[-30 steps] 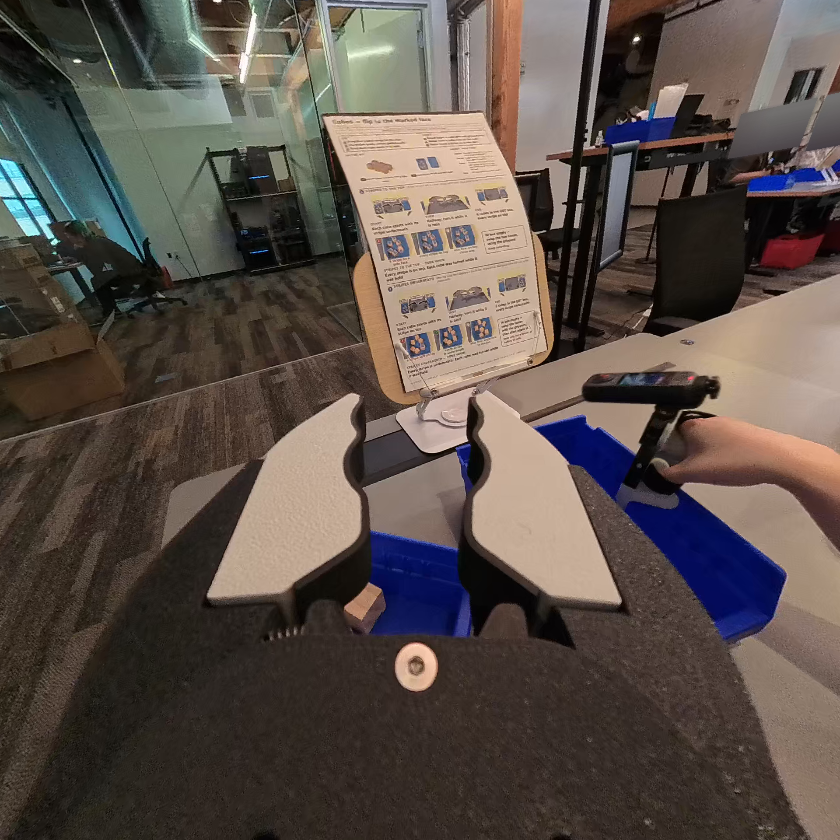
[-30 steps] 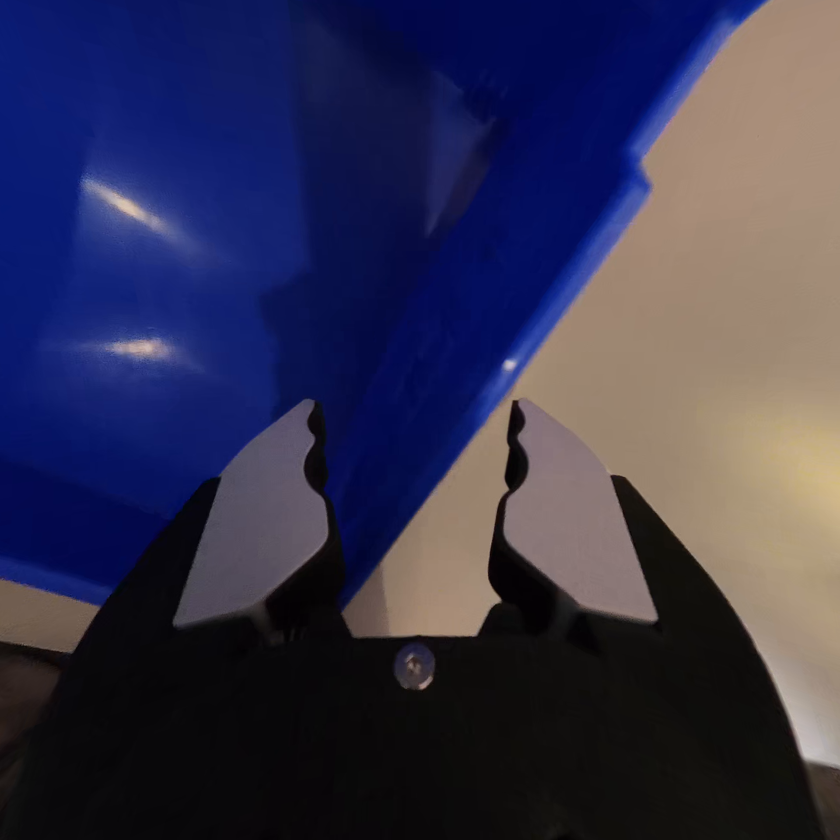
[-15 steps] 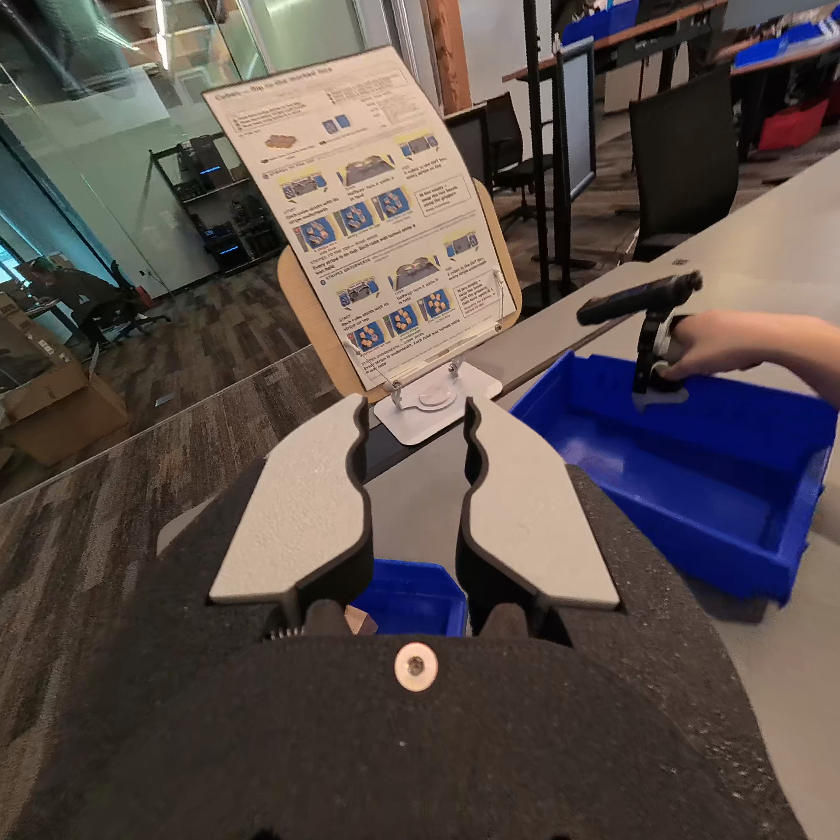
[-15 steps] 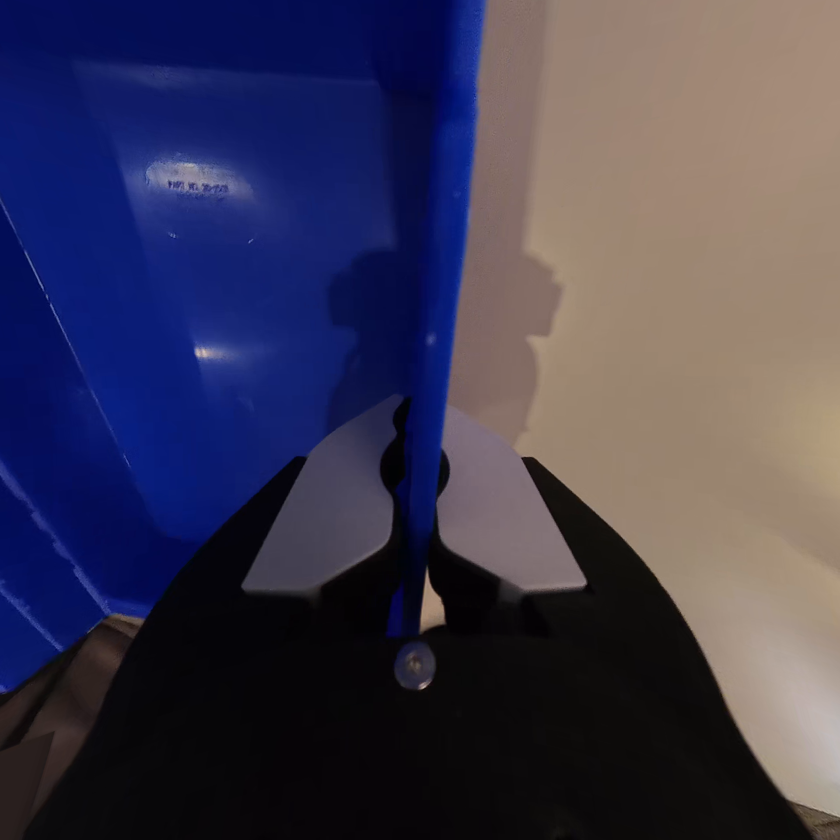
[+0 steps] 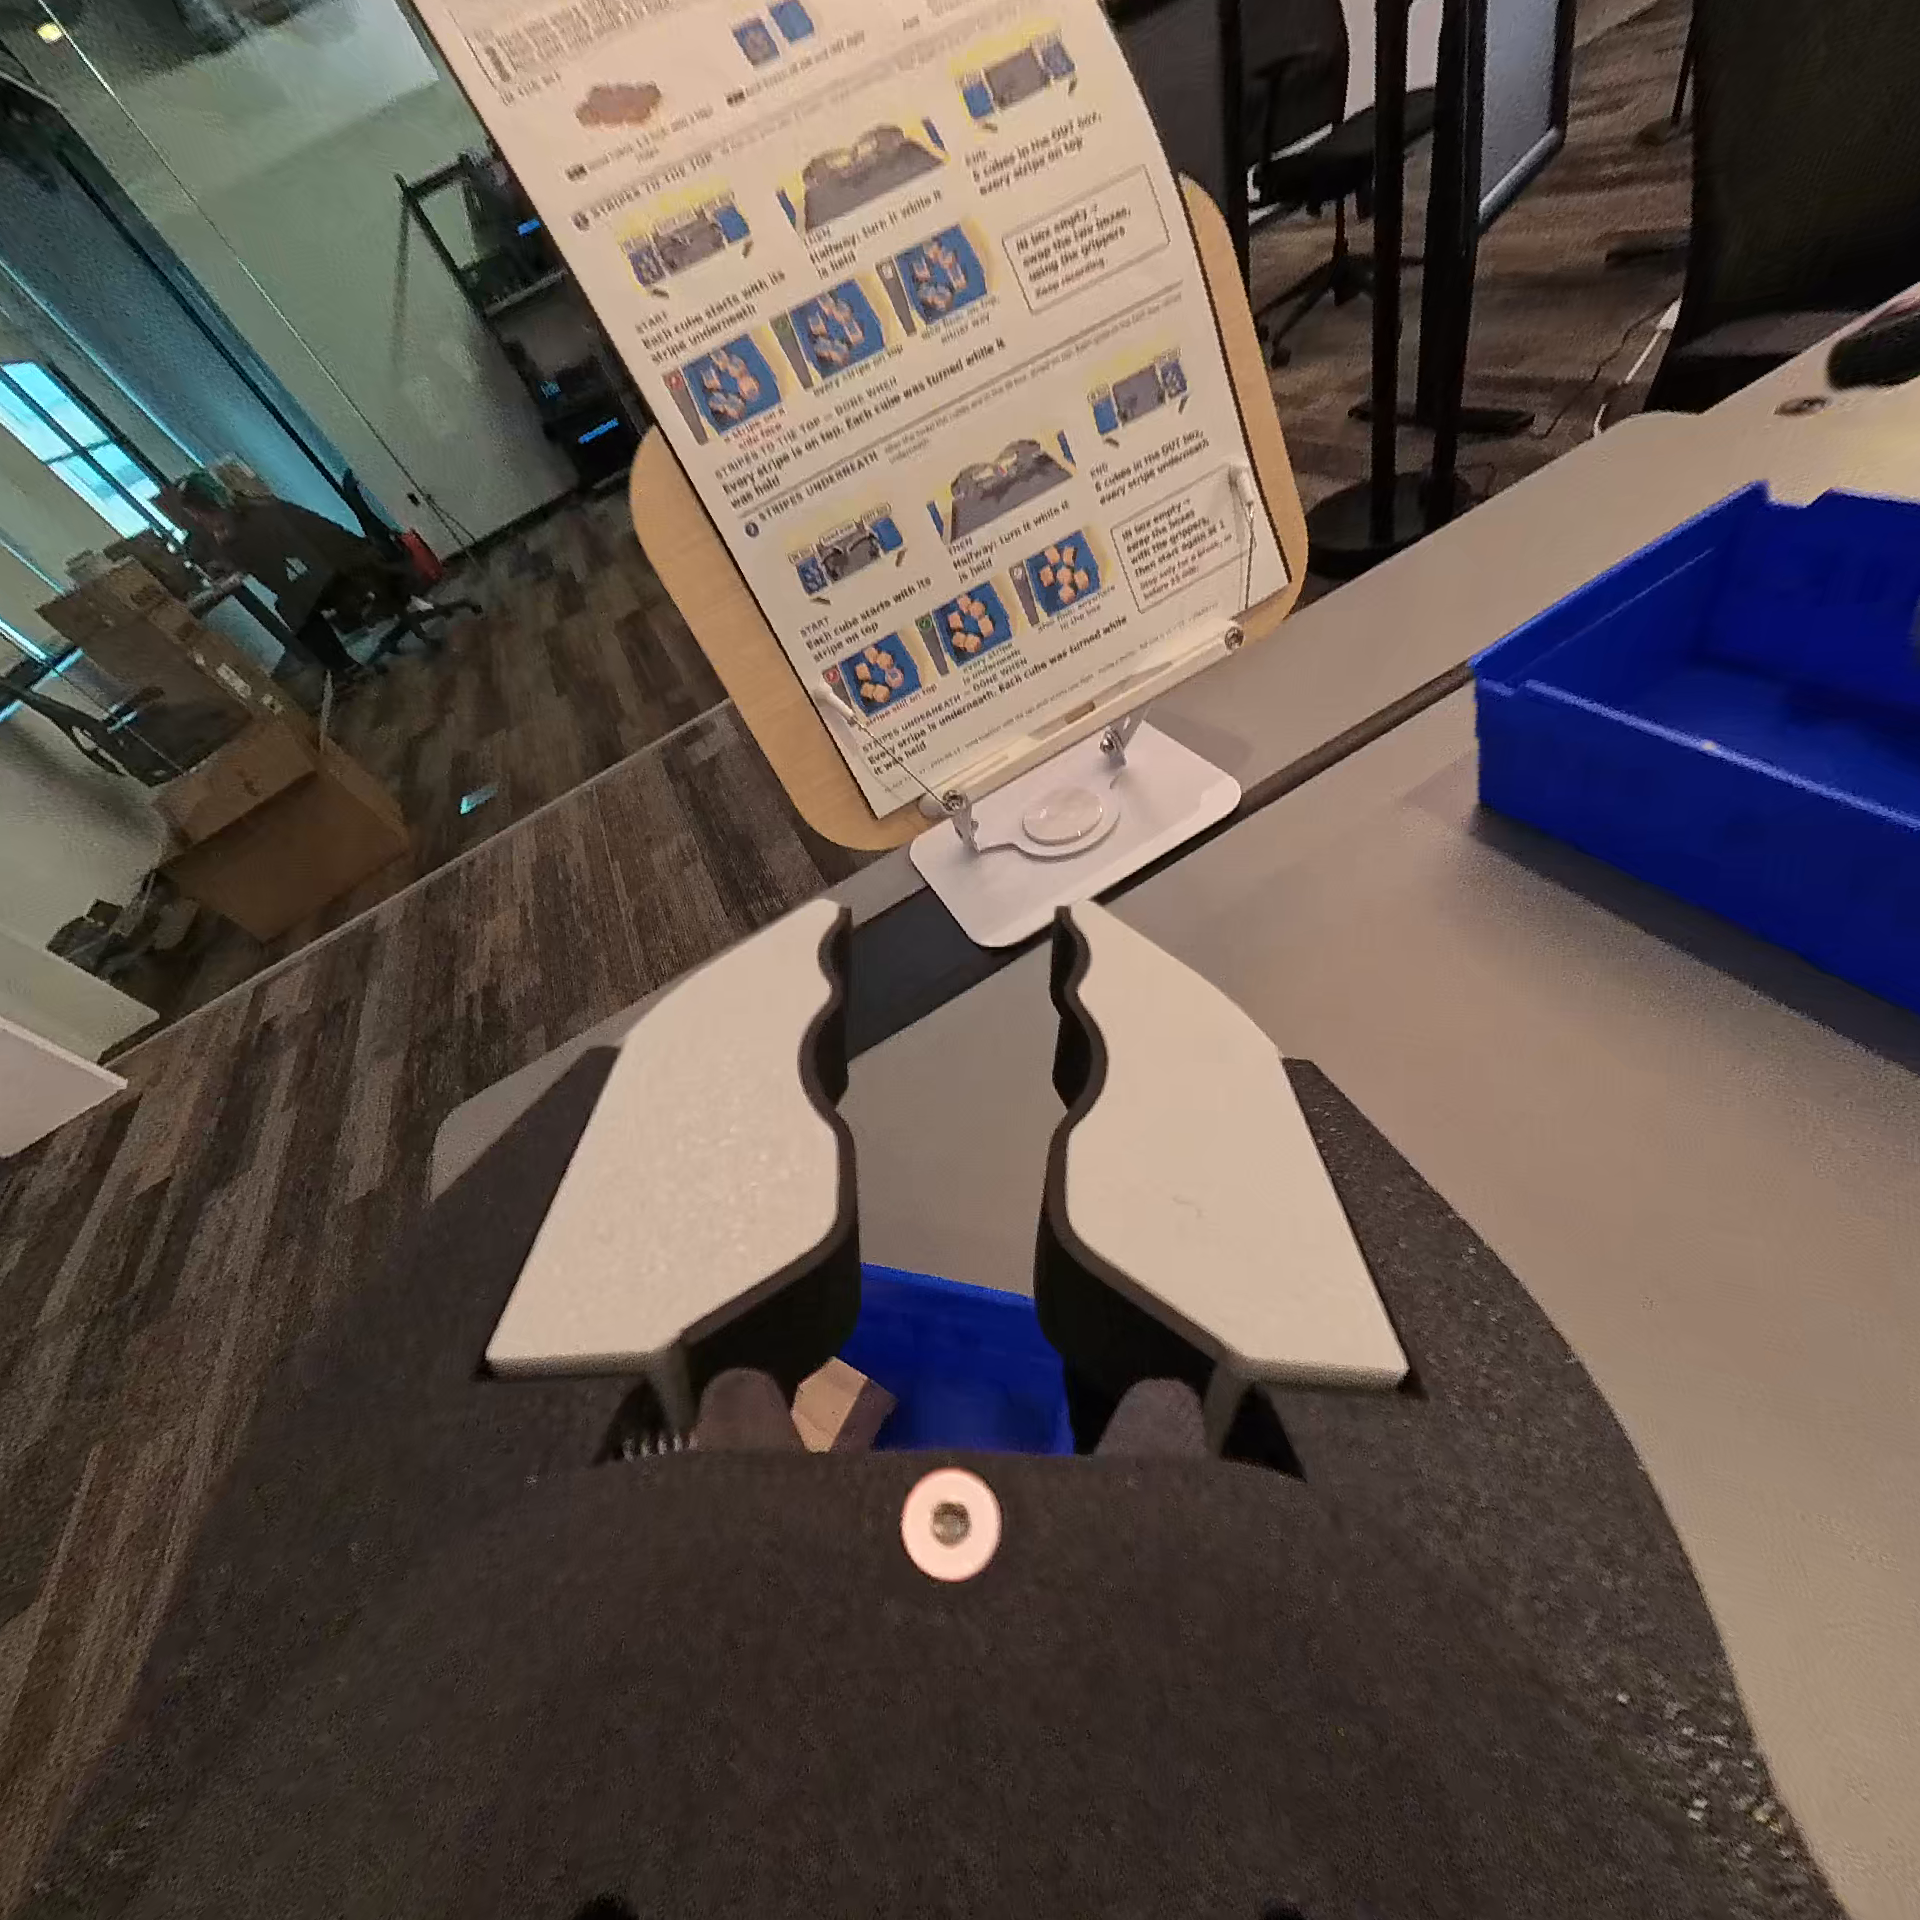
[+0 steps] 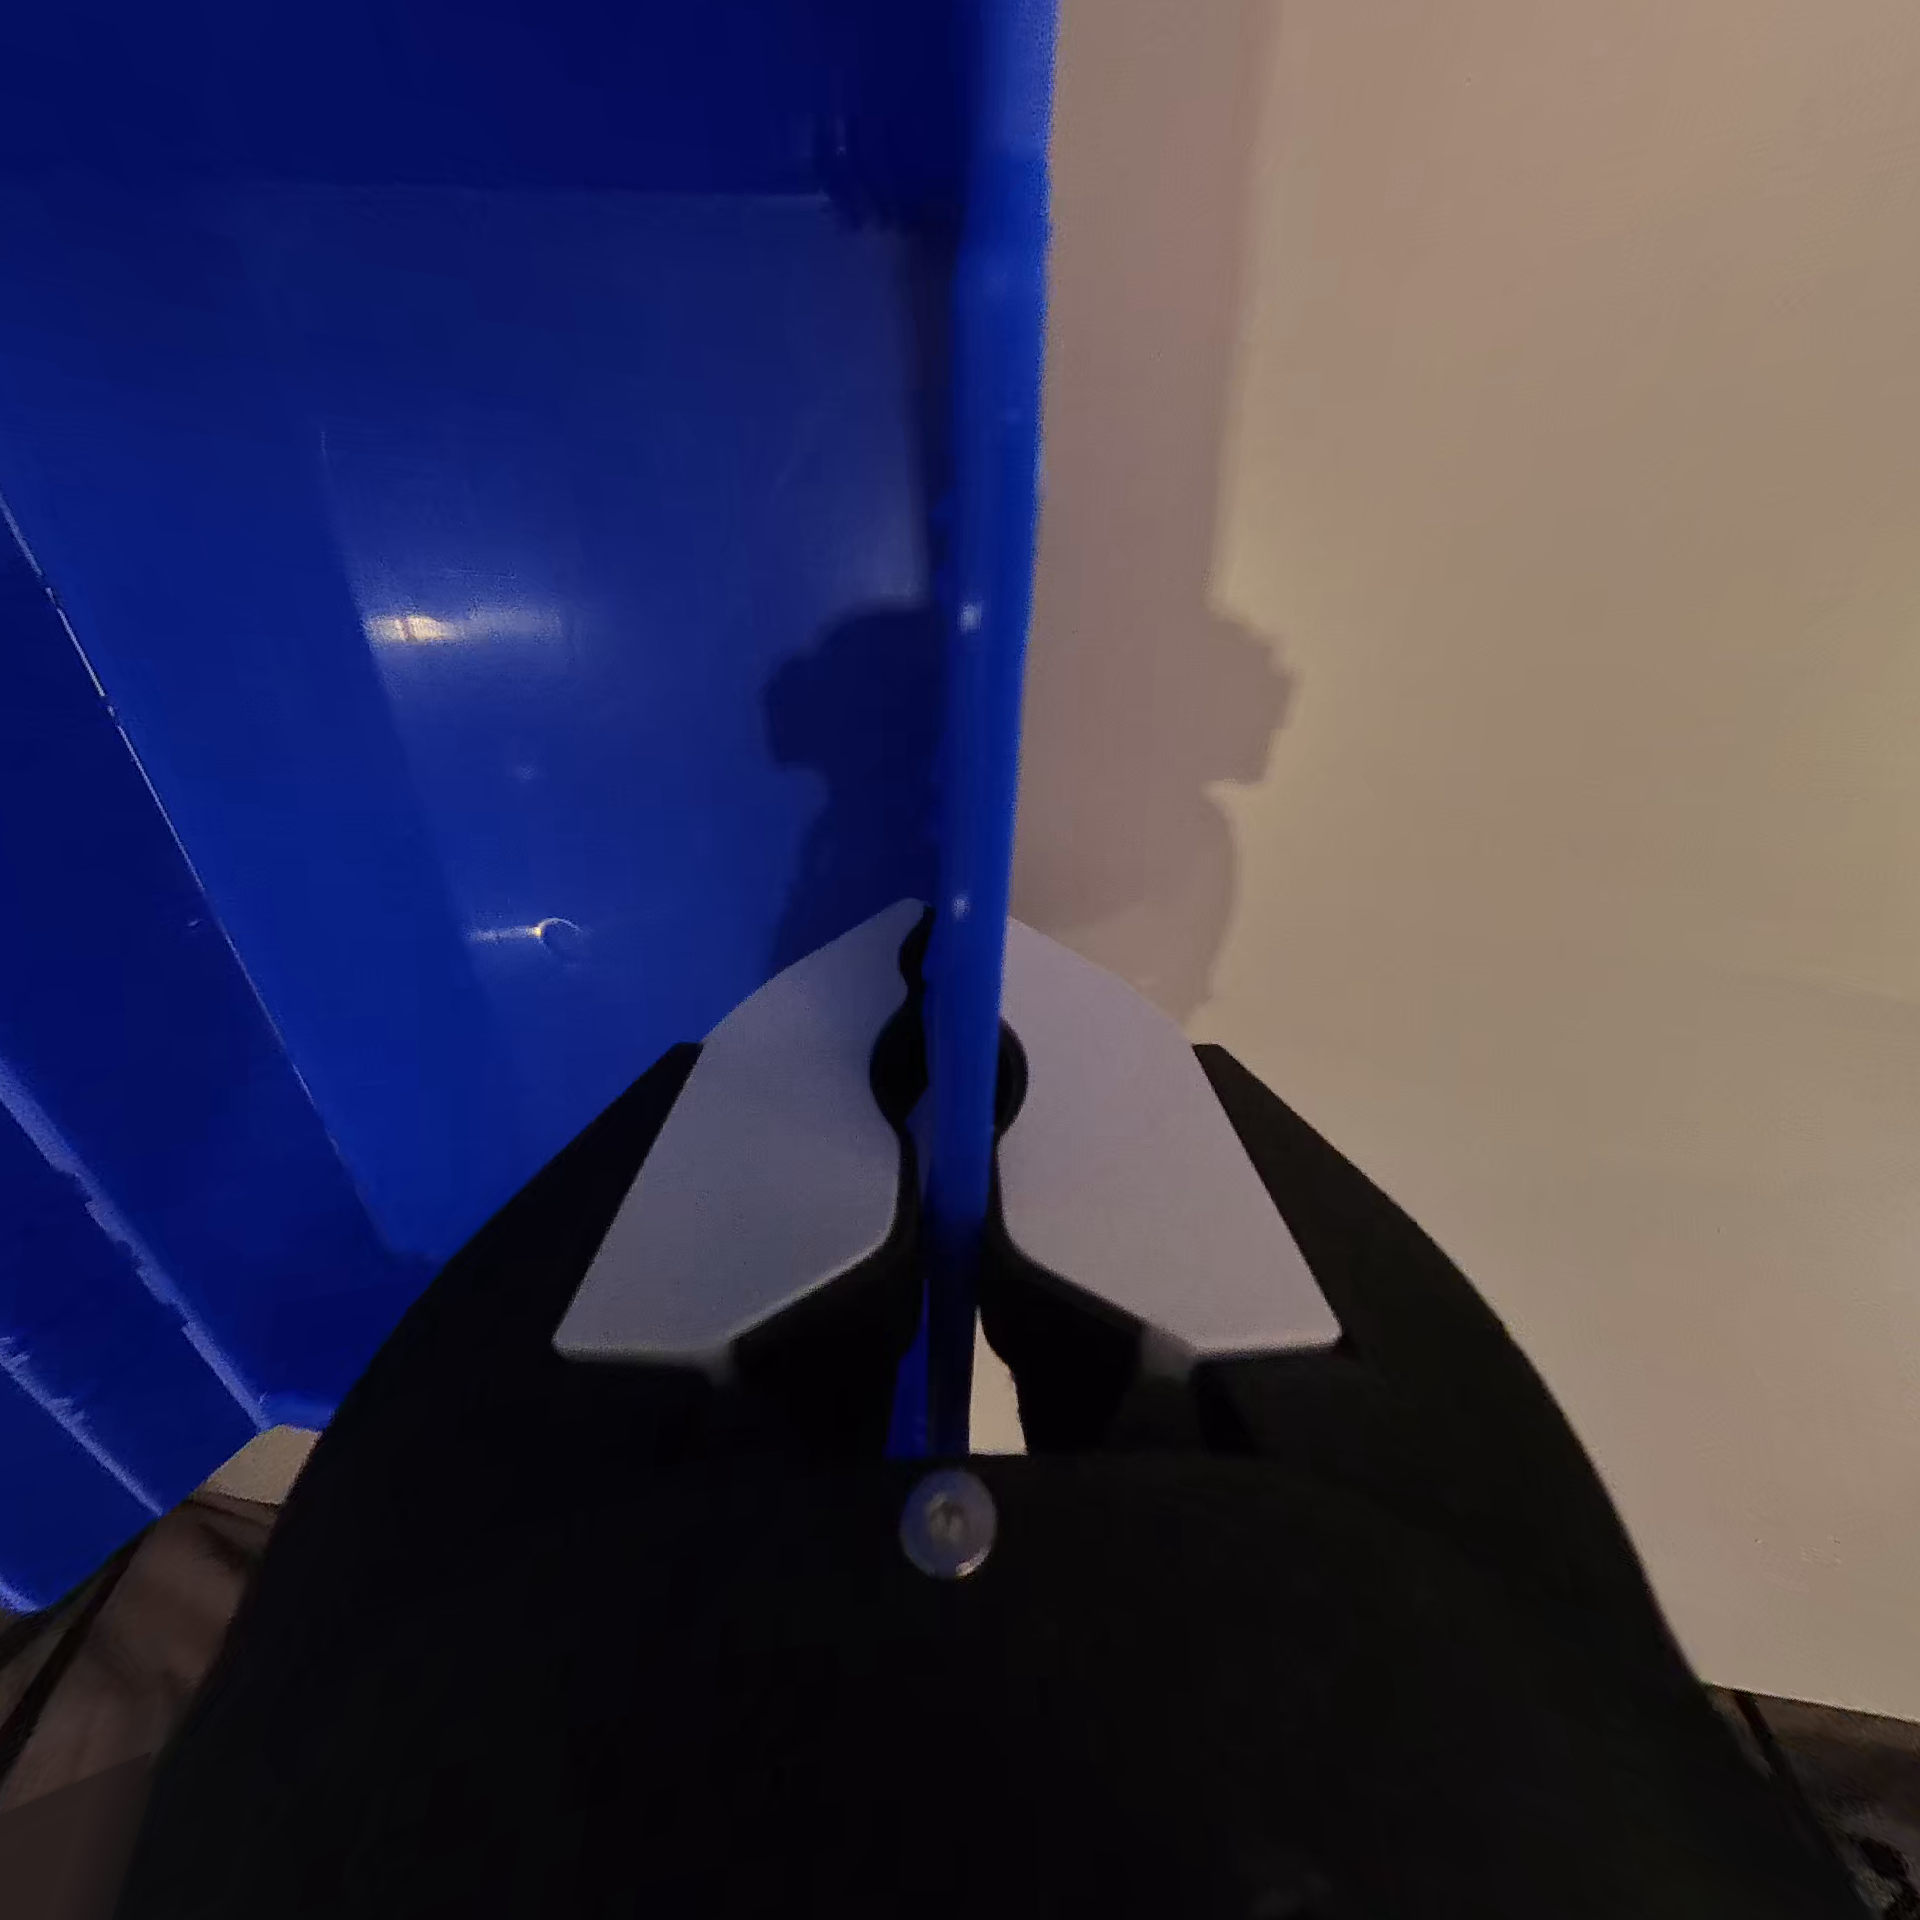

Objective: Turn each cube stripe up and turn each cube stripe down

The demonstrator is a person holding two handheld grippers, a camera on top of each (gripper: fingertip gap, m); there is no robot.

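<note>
Right gripper, fingers clamped on the thin side wall of an empty blue plastic bin. Left gripper, fingers apart, empty; below them, a pale wooden cube, stripe unseen, apparently inside a second blue bin.

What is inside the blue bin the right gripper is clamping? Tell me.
Only bare floor and a shadow show inside the blue bin; nothing lies on the visible part. The right gripper hides the near part.
</note>
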